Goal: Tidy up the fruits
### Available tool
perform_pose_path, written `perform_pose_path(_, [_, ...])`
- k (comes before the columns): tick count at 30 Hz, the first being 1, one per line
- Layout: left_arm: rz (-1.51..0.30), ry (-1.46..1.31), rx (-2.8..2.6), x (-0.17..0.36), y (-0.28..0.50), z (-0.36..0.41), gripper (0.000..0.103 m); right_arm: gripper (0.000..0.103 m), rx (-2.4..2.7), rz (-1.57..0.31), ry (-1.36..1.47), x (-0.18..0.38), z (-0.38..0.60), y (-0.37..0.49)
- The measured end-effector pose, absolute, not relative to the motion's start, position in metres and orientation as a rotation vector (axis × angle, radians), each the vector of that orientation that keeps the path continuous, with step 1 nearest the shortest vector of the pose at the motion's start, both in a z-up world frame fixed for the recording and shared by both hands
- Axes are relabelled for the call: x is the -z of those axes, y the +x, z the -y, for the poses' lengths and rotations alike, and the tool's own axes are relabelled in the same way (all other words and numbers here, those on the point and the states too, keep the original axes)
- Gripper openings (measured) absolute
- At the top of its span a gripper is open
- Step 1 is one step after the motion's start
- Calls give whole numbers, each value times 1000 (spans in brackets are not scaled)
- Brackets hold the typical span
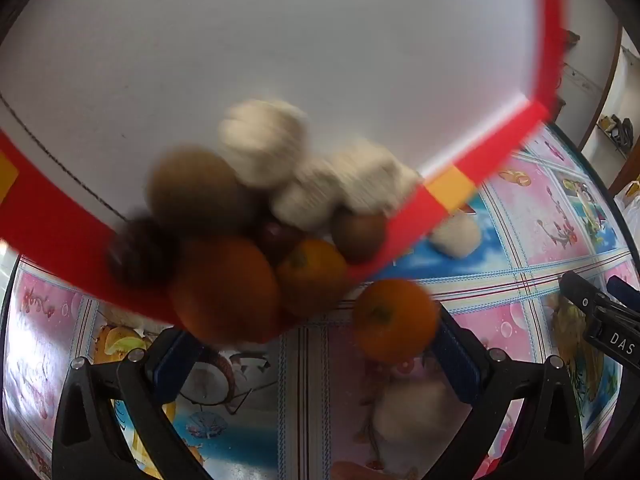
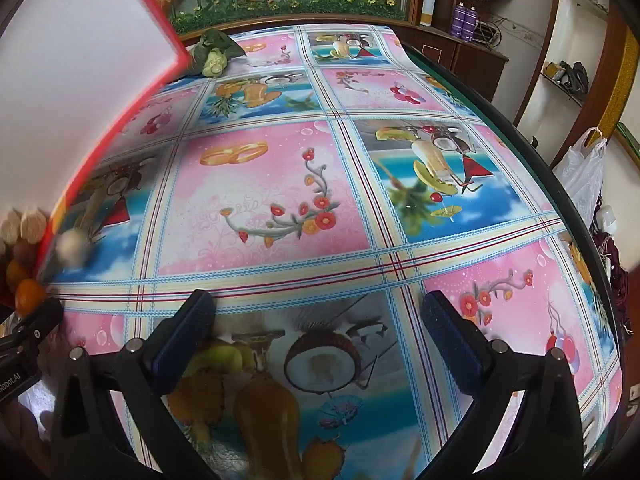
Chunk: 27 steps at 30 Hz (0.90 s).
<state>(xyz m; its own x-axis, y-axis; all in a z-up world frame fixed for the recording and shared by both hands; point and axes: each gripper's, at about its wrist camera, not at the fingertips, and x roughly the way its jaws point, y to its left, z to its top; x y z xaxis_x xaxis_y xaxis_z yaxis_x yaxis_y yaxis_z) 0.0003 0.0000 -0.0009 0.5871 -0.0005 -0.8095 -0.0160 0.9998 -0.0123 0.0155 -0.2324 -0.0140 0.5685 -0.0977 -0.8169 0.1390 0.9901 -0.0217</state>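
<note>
Up close in the left wrist view, a red-rimmed white tray (image 1: pixel 472 168) is tipped steeply, its low corner hanging just ahead of the left claw (image 1: pixel 316 354). Fruit has bunched in that corner: a large orange (image 1: pixel 224 288) and a smaller orange (image 1: pixel 314 276) at the bottom, a brown kiwi (image 1: pixel 192 192) and a second kiwi (image 1: pixel 360 236) above them, a dark plum (image 1: pixel 138 256) at the left, and pale cream knobbly pieces (image 1: pixel 264 140) higher up. All are blurred. A third orange (image 1: pixel 394 320) is outside the tray, just ahead of the left claw's right finger; whether it touches the finger cannot be told. One cream piece (image 1: pixel 456 236) lies beyond the tray's rim on the worktop (image 1: pixel 560 208), and another (image 1: pixel 416 412) shows low between the fingers, near the right one. The left claw's fingers stand wide apart with nothing between the pads.

From the right wrist view, the right claw (image 2: pixel 318 326) is likewise spread wide and empty, held over the patterned cloth of the worktop. The tilted tray fills the far left of it, the fruit pile at its lower edge, with a blurred cream piece (image 2: pixel 72 246) just beside the rim. A leafy green vegetable (image 2: pixel 214 56) lies far ahead and to the left, near the tray's upper corner. A white plastic bag (image 2: pixel 584 172) hangs off to the right, past the worktop's edge.
</note>
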Motion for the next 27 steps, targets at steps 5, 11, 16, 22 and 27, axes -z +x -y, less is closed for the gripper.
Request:
perform_pose_path(5, [-942, -20, -8, 4, 2, -1, 103, 103, 139, -956, 46, 14, 232, 16])
perform_pose_path(11, [-947, -21, -7, 8, 6, -3, 102, 103, 139, -958, 47, 15, 232, 17])
perform_pose_path(16, [-944, -20, -8, 9, 5, -1, 103, 103, 139, -958, 47, 15, 234, 15])
perform_pose_path(22, [-943, -20, -9, 8, 5, -1, 102, 103, 139, -958, 47, 15, 234, 15])
perform_pose_path(27, [-943, -20, -9, 8, 5, -1, 102, 103, 139, -958, 47, 15, 234, 15])
